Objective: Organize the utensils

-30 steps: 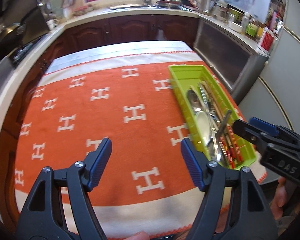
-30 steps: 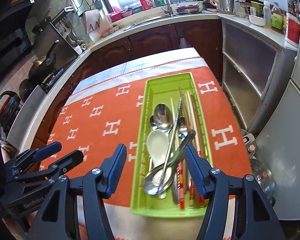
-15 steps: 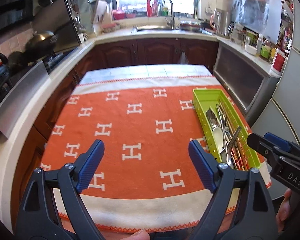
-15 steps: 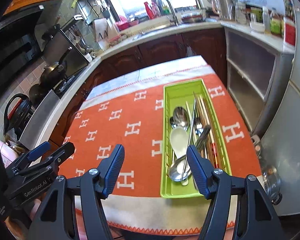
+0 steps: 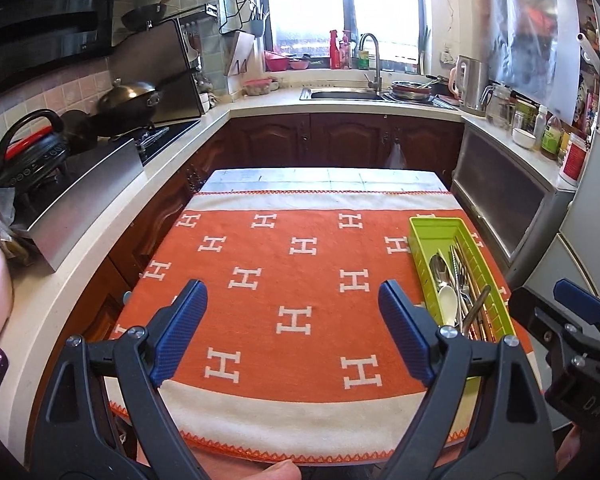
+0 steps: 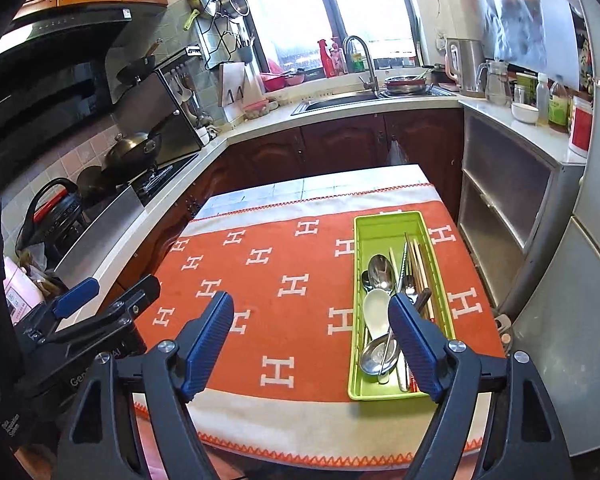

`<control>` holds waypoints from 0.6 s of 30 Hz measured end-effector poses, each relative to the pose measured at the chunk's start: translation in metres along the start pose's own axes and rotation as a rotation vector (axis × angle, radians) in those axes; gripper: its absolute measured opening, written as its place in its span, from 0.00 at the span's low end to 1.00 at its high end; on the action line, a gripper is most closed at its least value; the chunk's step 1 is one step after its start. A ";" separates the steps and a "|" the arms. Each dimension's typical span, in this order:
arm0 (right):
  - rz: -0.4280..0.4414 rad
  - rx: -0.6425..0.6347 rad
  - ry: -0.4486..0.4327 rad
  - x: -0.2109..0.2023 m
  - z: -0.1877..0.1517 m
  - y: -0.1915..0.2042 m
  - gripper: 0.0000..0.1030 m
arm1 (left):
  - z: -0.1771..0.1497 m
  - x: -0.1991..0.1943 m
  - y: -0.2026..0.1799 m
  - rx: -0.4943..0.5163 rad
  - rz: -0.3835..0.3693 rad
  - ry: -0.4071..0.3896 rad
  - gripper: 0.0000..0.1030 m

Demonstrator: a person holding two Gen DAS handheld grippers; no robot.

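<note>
Both grippers hang above the near edge of the table, nothing between their fingers.

Left to right: the orange cloth (image 5: 284, 280) lies bare across most of the table, its zigzag hem at the near edge. The left gripper (image 5: 292, 328) is spread wide above it. The right gripper (image 6: 312, 340) has its jaws opening, nothing between them. The green tray (image 6: 384, 224) sits near the cloth's right edge, holding the utensils (image 6: 380, 276); its near end is partly hidden by the right finger, and the overlapping handles are hard to separate.
</note>
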State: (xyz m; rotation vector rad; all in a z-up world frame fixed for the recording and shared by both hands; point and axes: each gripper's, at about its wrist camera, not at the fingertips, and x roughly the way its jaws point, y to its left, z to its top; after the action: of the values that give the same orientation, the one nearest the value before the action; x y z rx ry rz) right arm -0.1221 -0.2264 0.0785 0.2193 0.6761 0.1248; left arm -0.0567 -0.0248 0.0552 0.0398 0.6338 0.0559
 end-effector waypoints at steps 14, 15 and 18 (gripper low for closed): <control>-0.020 -0.009 0.002 -0.008 -0.005 0.009 0.80 | -0.006 0.005 0.000 0.013 0.015 0.020 0.83; -0.022 -0.008 0.001 -0.009 -0.005 0.010 0.80 | -0.006 0.005 0.000 0.014 0.014 0.021 0.83; -0.028 -0.007 0.003 -0.009 -0.006 0.010 0.80 | -0.007 0.007 0.000 0.017 0.003 0.025 0.83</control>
State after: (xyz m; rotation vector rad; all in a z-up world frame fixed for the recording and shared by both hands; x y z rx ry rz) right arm -0.1336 -0.2174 0.0814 0.2026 0.6809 0.1012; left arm -0.0555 -0.0245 0.0453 0.0566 0.6588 0.0538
